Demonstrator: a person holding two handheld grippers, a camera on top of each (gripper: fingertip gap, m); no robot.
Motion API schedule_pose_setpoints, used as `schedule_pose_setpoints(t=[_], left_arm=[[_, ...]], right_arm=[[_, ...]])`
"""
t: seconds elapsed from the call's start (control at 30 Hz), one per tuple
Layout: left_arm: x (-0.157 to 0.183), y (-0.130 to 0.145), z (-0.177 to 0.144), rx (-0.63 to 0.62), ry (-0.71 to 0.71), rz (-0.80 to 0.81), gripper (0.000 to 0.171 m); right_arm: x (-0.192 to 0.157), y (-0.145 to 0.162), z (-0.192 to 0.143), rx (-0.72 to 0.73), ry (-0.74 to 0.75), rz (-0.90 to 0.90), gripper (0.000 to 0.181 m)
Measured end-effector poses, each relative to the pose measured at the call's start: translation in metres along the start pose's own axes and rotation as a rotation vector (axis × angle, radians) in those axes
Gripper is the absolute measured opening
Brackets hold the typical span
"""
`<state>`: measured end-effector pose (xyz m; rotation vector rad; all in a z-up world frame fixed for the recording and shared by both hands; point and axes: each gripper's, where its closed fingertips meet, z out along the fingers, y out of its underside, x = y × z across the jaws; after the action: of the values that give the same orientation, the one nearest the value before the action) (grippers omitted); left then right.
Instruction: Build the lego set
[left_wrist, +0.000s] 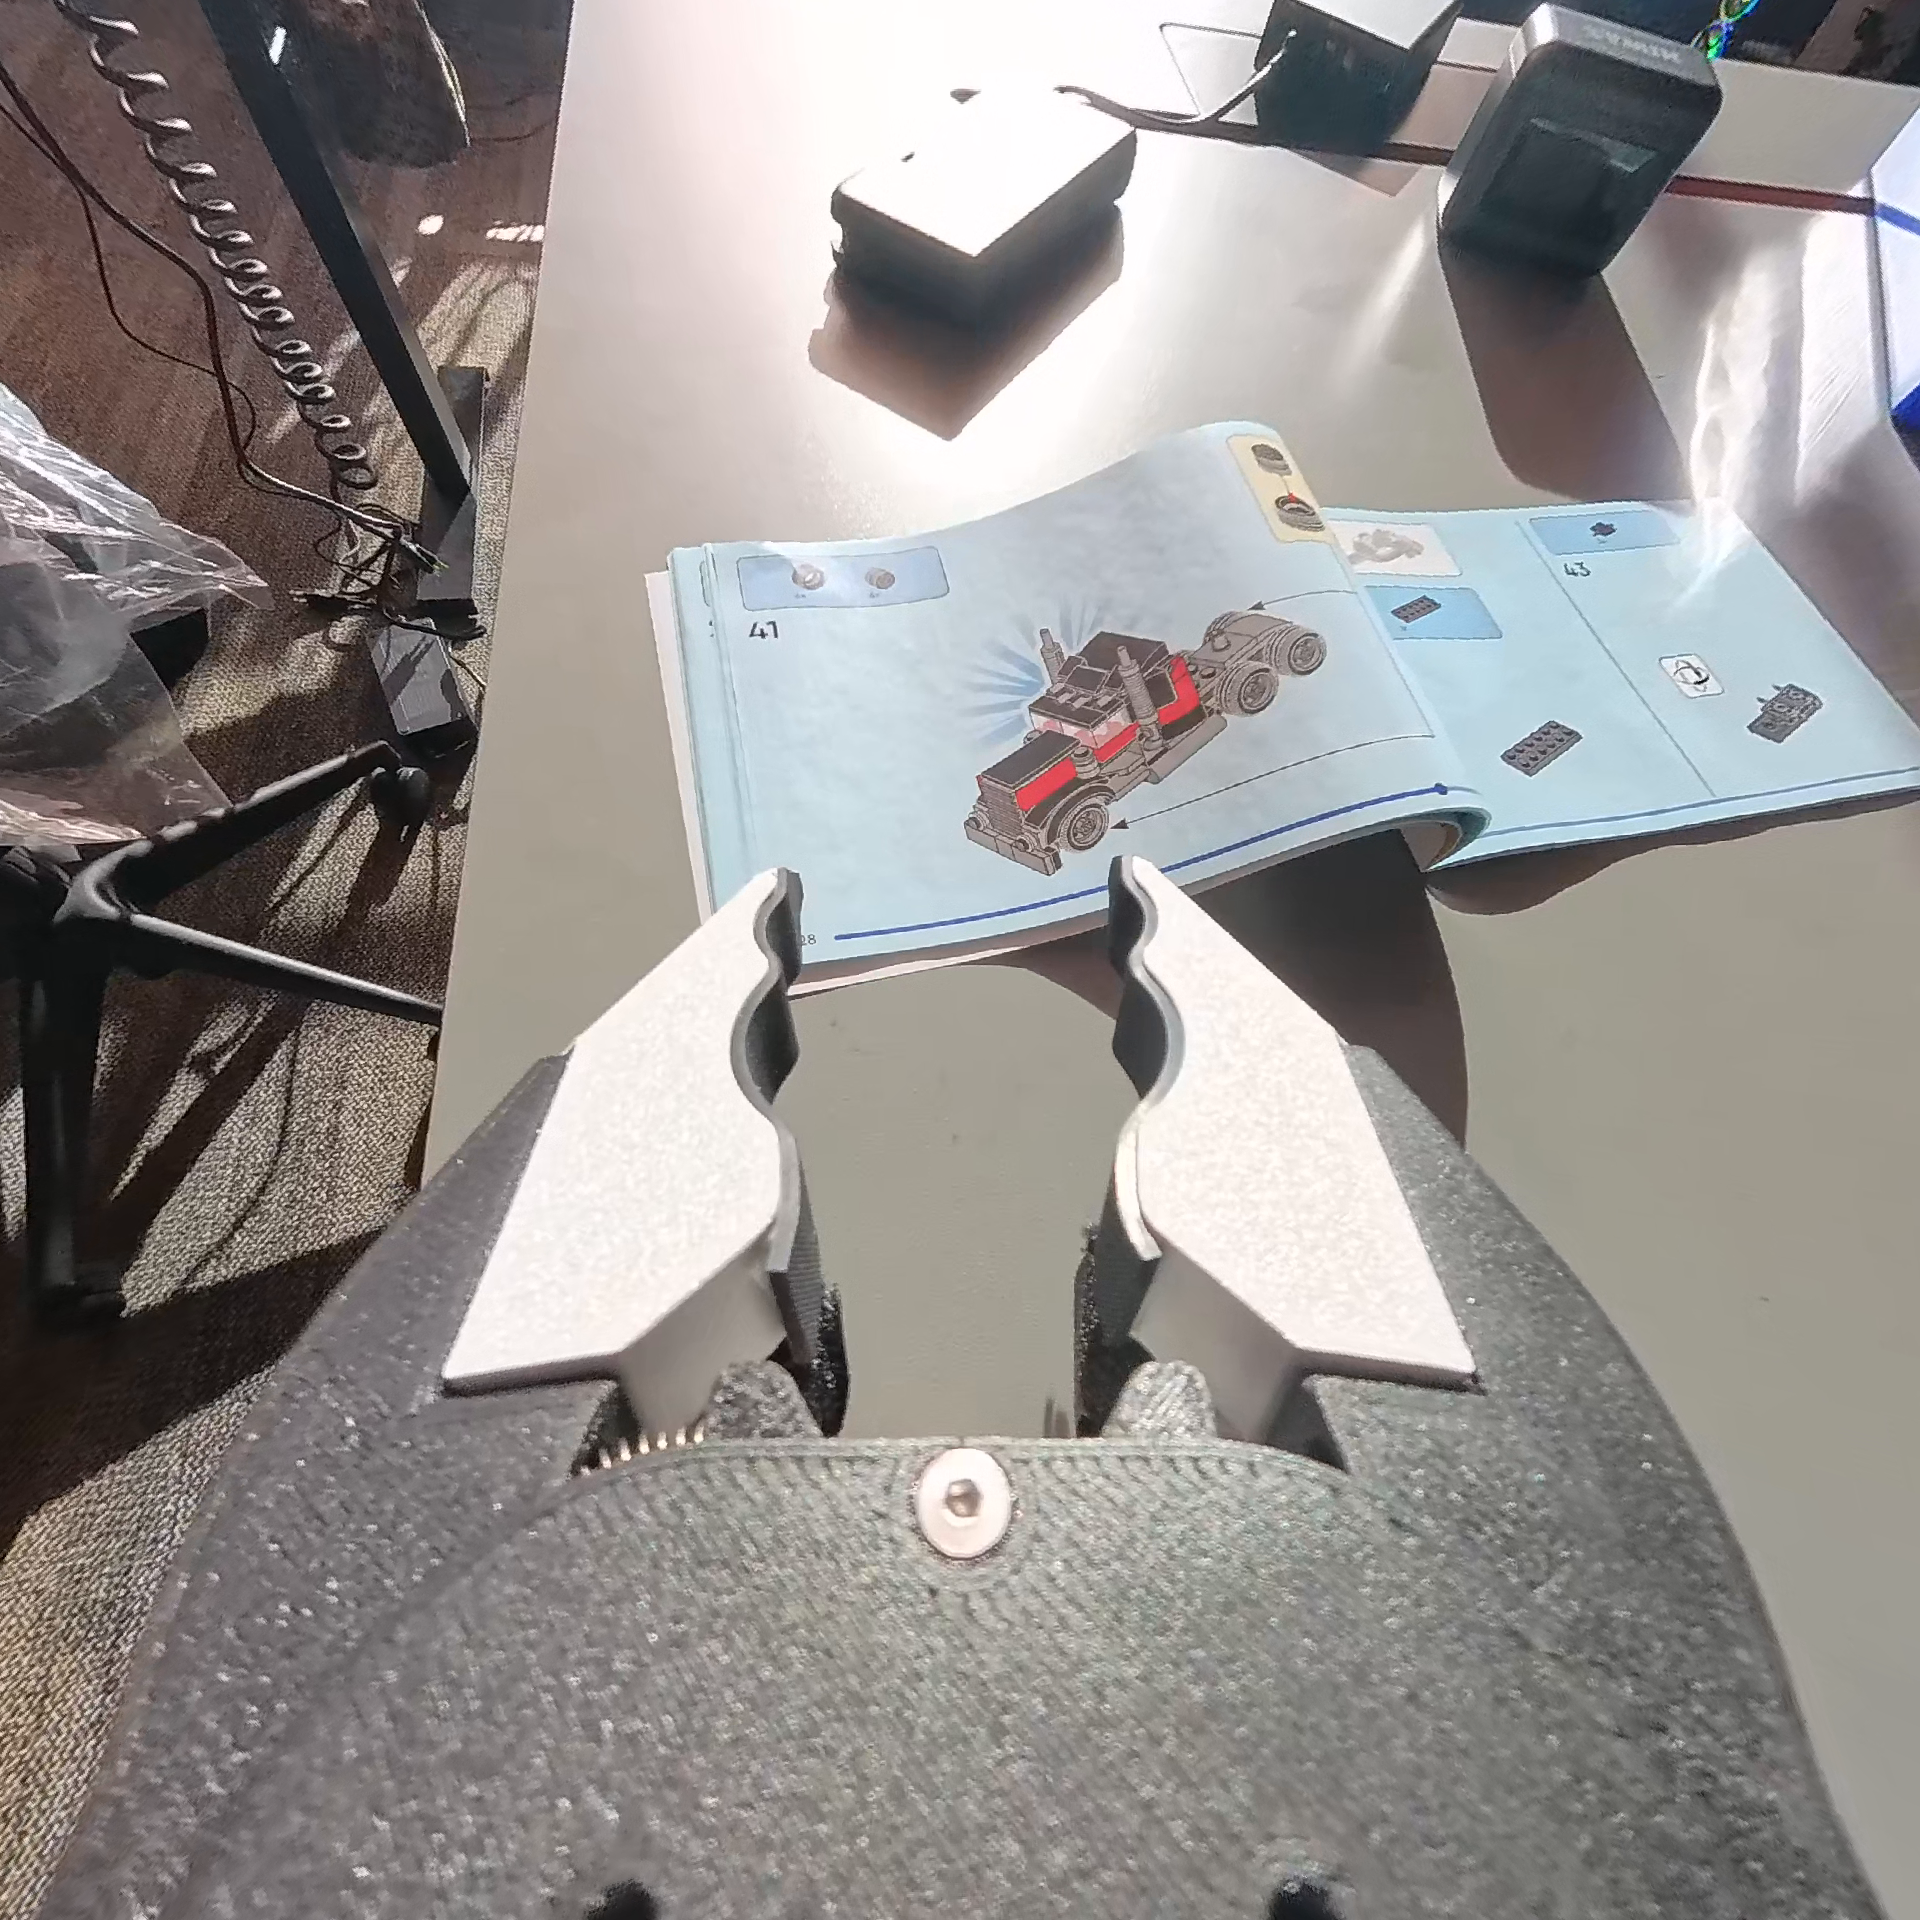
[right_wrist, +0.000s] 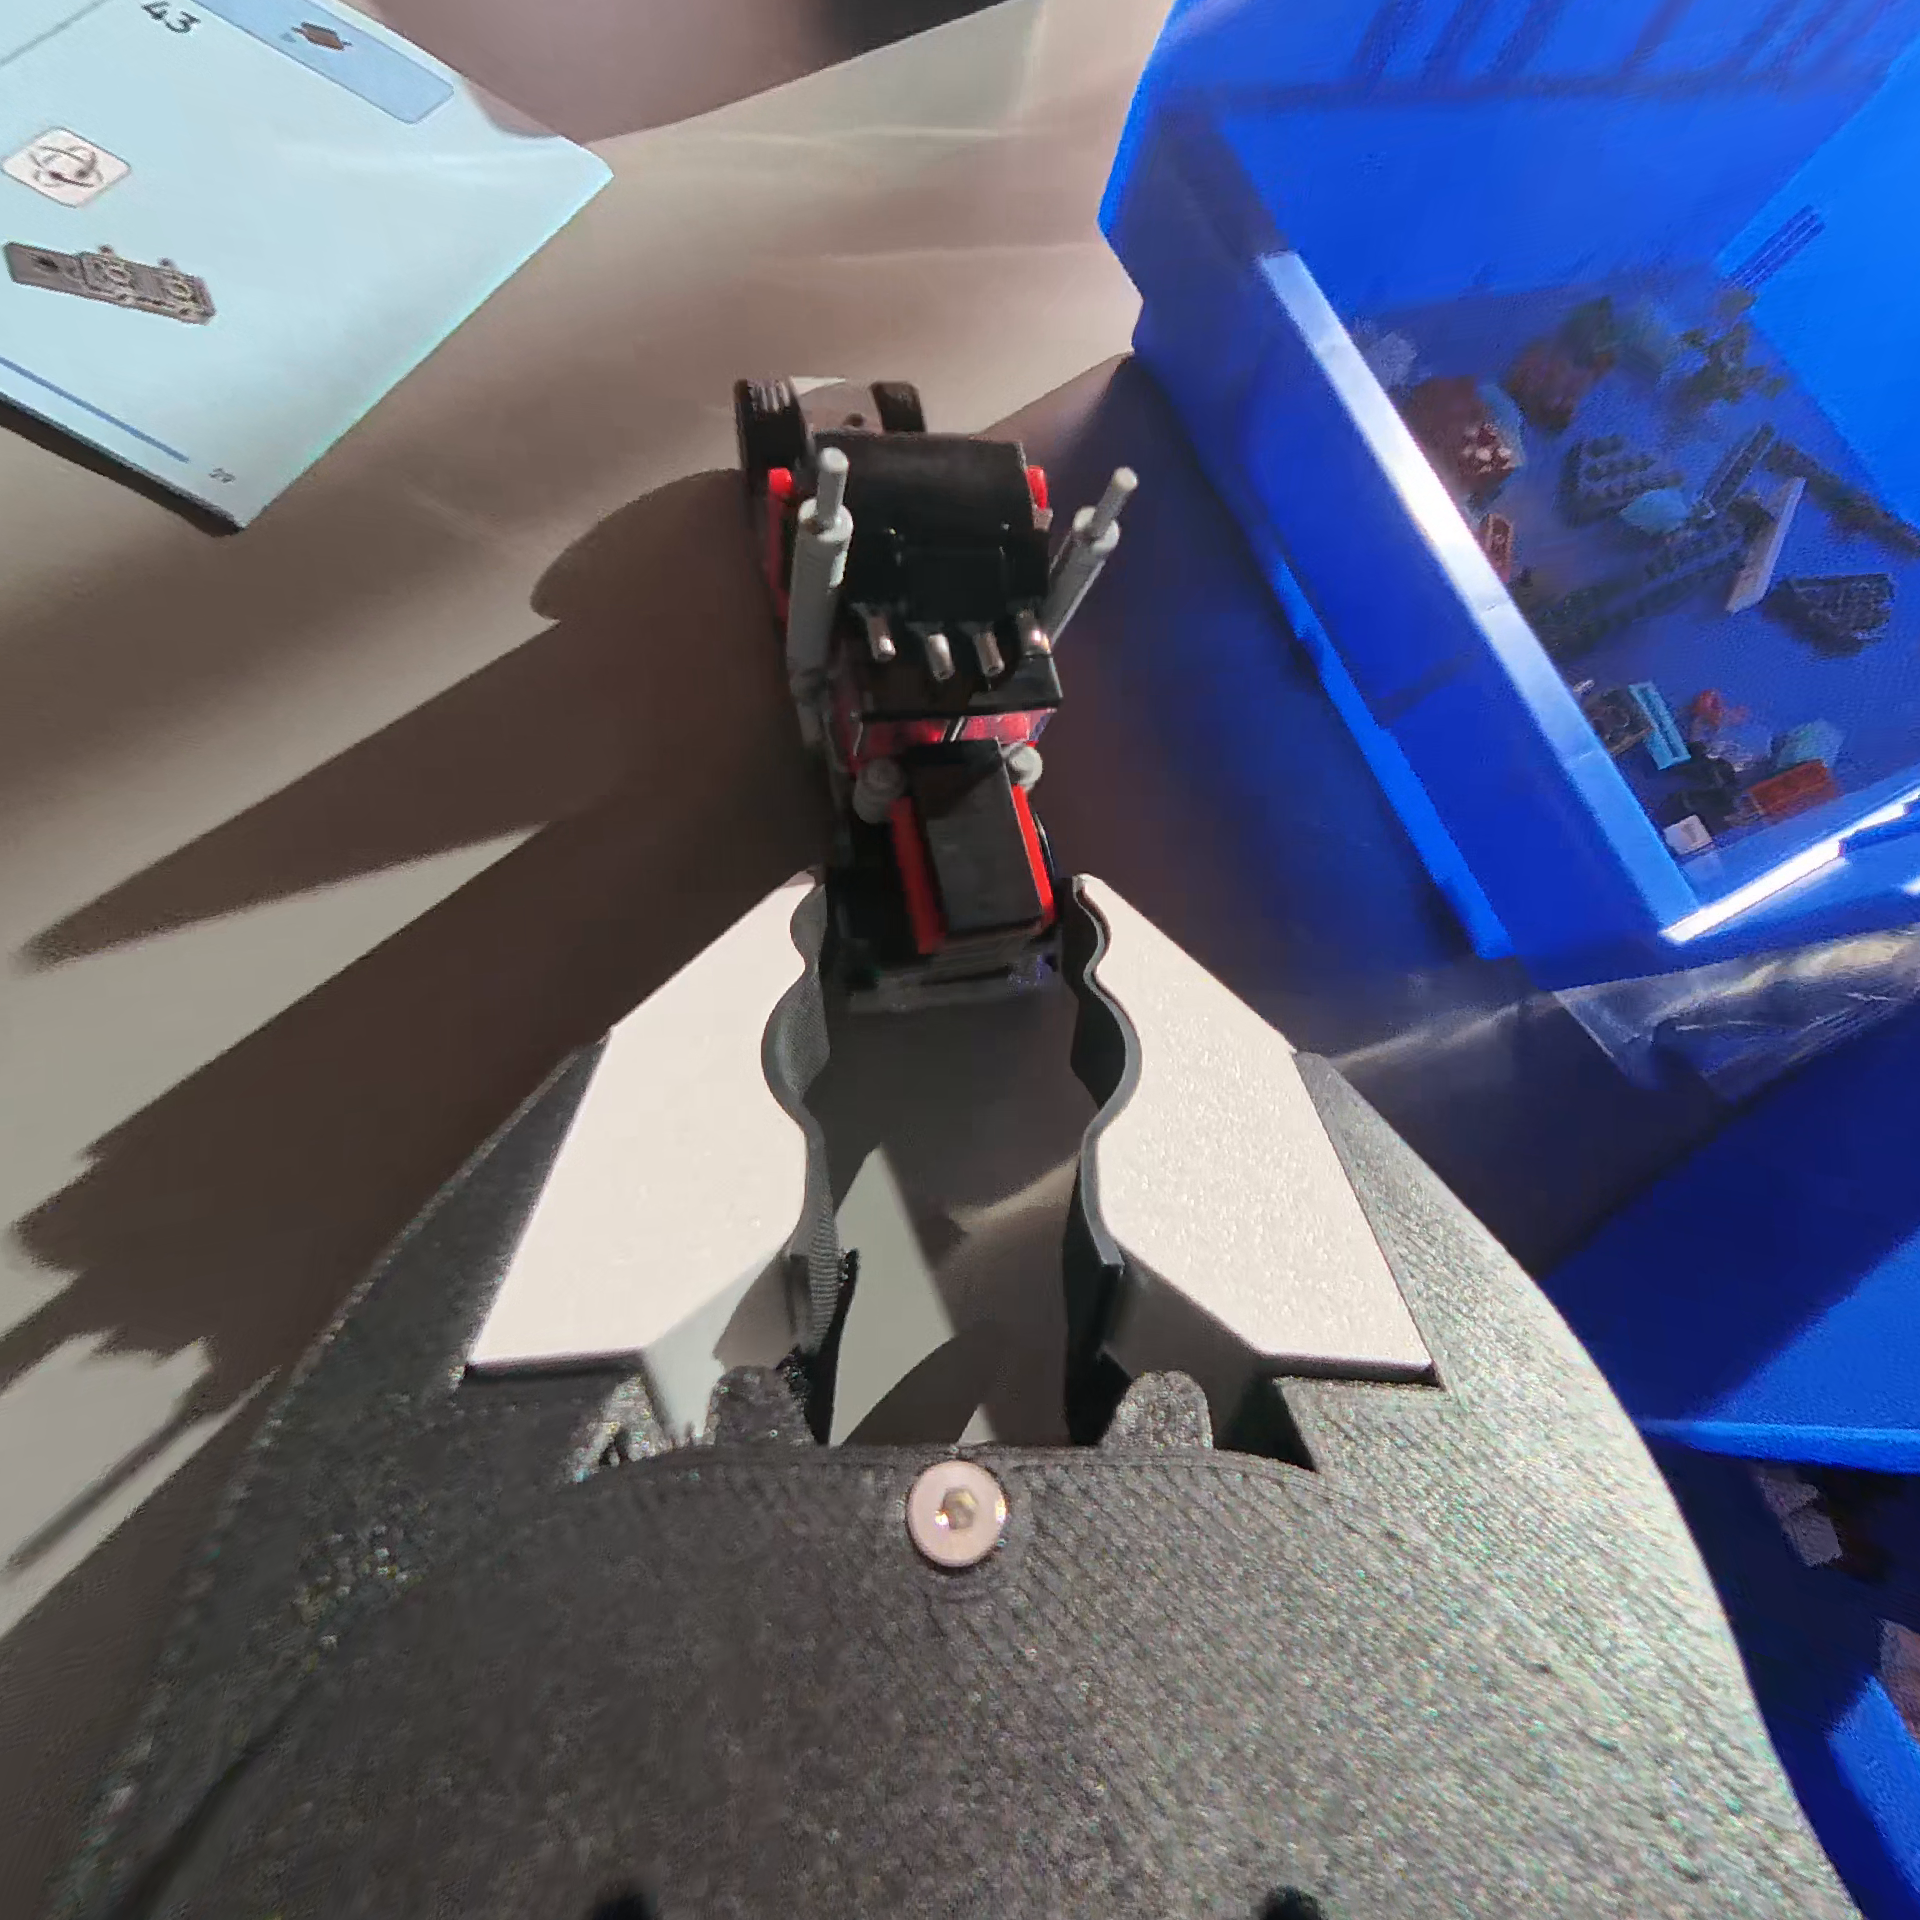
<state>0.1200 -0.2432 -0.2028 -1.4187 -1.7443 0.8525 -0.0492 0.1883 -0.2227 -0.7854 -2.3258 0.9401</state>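
Note:
A black and red lego truck (right_wrist: 935, 665) with grey exhaust pipes sits between my right gripper's (right_wrist: 940, 930) fingertips, which are shut on its front end. It points away from me over the grey table (right_wrist: 416, 727). My left gripper (left_wrist: 956, 914) is open and empty, just above the table in front of the open light-blue instruction booklet (left_wrist: 1039, 675). A corner of the booklet (right_wrist: 260, 229) also shows at the upper left of the right wrist view.
A blue bin (right_wrist: 1558, 520) with several loose lego pieces stands right of the truck. A dark box (left_wrist: 977, 208) and black devices (left_wrist: 1579, 145) sit at the table's far side. The table's left edge (left_wrist: 488, 727) drops to carpet with cables, a tripod (left_wrist: 156, 914) and a plastic bag.

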Motion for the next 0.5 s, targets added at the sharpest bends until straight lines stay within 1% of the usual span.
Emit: schedule_pose_setpoints(t=[0.1, 0.2, 0.27, 0.37, 0.43, 0.5], left_arm=[[0.0, 0.0, 0.0, 0.001, -0.001, 0.002, 0.061], [0.002, -0.002, -0.001, 0.017, 0.011, 0.009, 0.062], [0.004, -0.005, -0.005, 0.047, 0.025, 0.018, 0.062], [0.011, -0.014, -0.013, 0.126, 0.048, 0.036, 0.064], [0.027, -0.022, -0.019, 0.201, 0.121, -0.004, 0.065], [0.051, -0.027, -0.021, 0.248, 0.214, -0.068, 0.065]], right_arm=[[0.008, -0.003, 0.002, 0.014, 0.014, 0.001, 0.047], [0.008, -0.006, -0.005, 0.059, -0.017, 0.031, 0.049], [0.007, -0.006, -0.013, 0.094, -0.045, 0.067, 0.05], [0.009, -0.004, -0.027, 0.15, -0.09, 0.131, 0.052], [0.013, 0.0, -0.037, 0.176, -0.103, 0.171, 0.052], [0.019, 0.006, -0.045, 0.188, -0.098, 0.193, 0.051]])
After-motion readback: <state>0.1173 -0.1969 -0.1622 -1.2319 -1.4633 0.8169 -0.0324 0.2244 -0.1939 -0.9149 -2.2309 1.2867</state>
